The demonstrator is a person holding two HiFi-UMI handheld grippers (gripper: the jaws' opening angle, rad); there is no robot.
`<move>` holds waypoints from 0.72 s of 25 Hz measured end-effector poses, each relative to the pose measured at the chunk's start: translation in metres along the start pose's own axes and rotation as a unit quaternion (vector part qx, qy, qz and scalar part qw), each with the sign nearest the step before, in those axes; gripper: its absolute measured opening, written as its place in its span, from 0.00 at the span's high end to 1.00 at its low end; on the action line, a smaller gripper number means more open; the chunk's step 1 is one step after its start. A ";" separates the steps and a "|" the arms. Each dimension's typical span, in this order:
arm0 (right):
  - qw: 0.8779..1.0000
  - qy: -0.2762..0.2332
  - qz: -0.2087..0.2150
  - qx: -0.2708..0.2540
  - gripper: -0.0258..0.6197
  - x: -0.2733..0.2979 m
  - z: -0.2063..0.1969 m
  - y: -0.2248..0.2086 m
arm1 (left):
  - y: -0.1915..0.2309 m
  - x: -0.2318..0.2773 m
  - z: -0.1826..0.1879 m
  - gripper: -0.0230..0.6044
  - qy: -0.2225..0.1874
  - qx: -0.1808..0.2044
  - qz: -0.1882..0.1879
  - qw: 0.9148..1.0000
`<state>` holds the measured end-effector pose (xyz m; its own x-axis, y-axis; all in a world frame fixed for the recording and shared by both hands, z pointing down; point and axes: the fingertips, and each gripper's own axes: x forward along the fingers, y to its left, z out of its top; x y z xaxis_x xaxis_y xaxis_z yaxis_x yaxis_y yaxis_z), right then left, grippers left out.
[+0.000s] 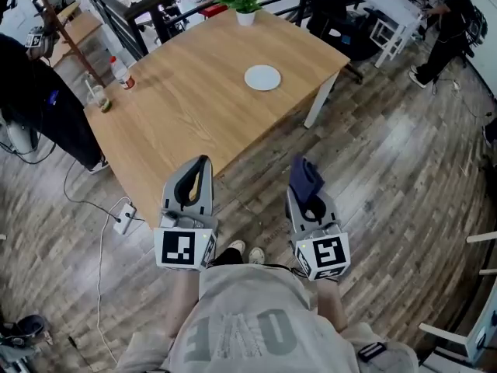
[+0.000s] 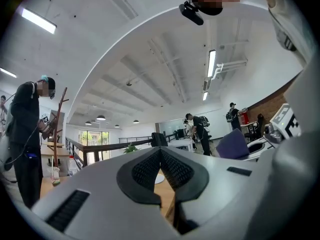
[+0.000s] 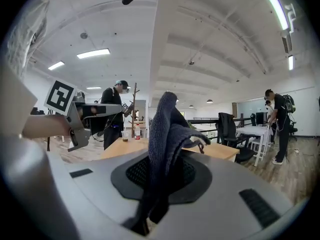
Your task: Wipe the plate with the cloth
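The person stands short of the table (image 1: 194, 107), so I'd say it's still the approach. The right claw (image 3: 162, 176) is clamped on the cloth (image 3: 167, 129). The left claw (image 2: 161, 156) is closed and empty. The plate (image 1: 262, 77) lies well ahead on the table. Next, step in and lower the cloth onto it.

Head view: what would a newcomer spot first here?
The dark blue cloth pinched upright in the right gripper, low in the middle of the view, beside the shut, empty left gripper. Next, the small white plate lying towards the far side of the wooden table, well ahead of both grippers, with a potted plant at the far edge.
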<state>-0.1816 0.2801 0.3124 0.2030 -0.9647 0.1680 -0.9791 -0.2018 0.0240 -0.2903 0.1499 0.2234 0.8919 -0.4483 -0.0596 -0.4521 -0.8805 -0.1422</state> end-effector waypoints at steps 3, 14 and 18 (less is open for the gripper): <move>1.000 0.015 0.000 -0.001 0.87 -0.006 -0.015 -0.005 | -0.005 -0.001 -0.005 0.95 0.007 0.001 0.001 1.000; 0.998 0.050 -0.046 0.006 0.87 0.010 -0.040 -0.057 | -0.010 0.080 -0.043 0.95 0.010 -0.032 -0.031 0.999; 0.996 0.055 -0.064 -0.004 0.87 0.038 -0.030 -0.096 | 0.005 0.135 -0.049 0.95 0.001 -0.052 -0.026 0.998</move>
<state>-0.0806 0.2676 0.3464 0.3243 -0.9064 0.2706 -0.9454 -0.3206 0.0592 -0.1728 0.0770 0.2625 0.9145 -0.4011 -0.0525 -0.4033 -0.9141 -0.0421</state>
